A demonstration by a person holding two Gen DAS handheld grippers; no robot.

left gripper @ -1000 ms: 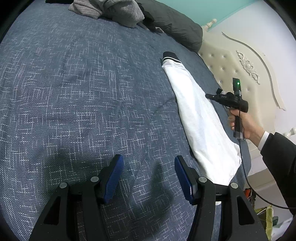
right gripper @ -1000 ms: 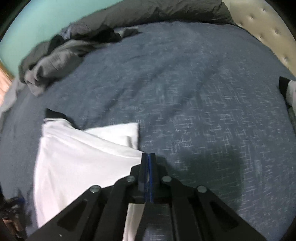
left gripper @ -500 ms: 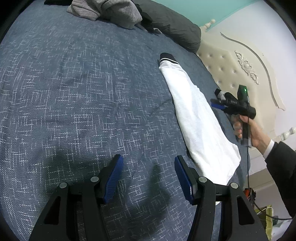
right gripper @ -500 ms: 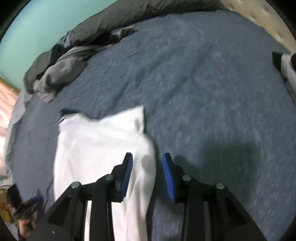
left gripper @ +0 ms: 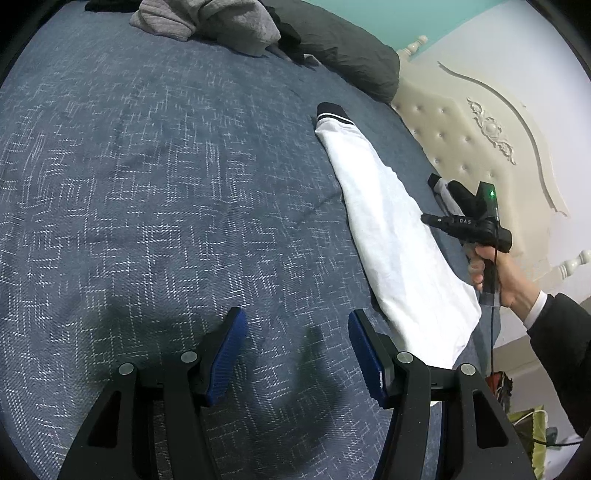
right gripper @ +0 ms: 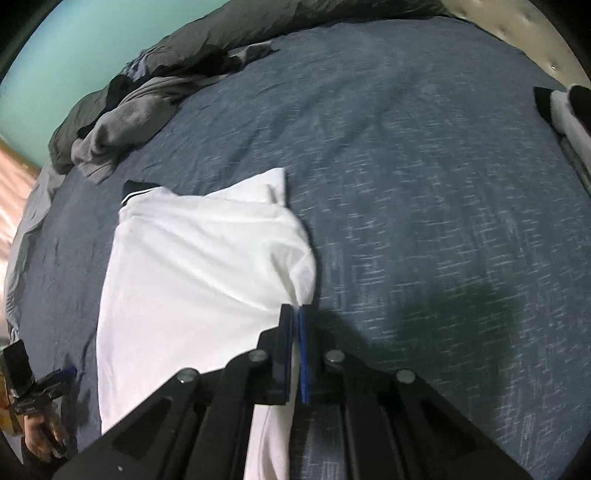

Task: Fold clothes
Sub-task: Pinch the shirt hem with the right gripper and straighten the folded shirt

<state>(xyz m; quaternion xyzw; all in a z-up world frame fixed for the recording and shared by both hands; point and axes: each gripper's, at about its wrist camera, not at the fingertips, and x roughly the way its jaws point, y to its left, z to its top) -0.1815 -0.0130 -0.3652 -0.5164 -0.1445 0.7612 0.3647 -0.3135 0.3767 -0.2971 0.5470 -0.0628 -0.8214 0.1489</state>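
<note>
A white garment (left gripper: 391,229) with a dark striped cuff (left gripper: 330,110) lies folded lengthwise on the blue bedspread (left gripper: 147,184). In the right wrist view it (right gripper: 192,266) spreads to the left of my right gripper (right gripper: 295,314). That gripper is shut, with the garment's right edge pinched at its tips and the cloth bulging up just beyond them. From the left wrist view, a hand (left gripper: 506,273) holds the right gripper (left gripper: 428,218) over the garment's far side. My left gripper (left gripper: 295,354) stands open above bare bedspread, left of the garment's near end, with nothing between its fingers.
Grey clothes (left gripper: 207,18) and a dark duvet (left gripper: 351,51) are heaped at the far edge of the bed. A cream tufted headboard (left gripper: 461,122) borders the right side. A small black-and-white folded item (right gripper: 565,110) lies near it. Wide bedspread stretches left of the garment.
My right gripper opened over the garment's right edge, then shut on it again and shifted slightly. The cloth near it now bulges up. My left gripper kept still and open.
</note>
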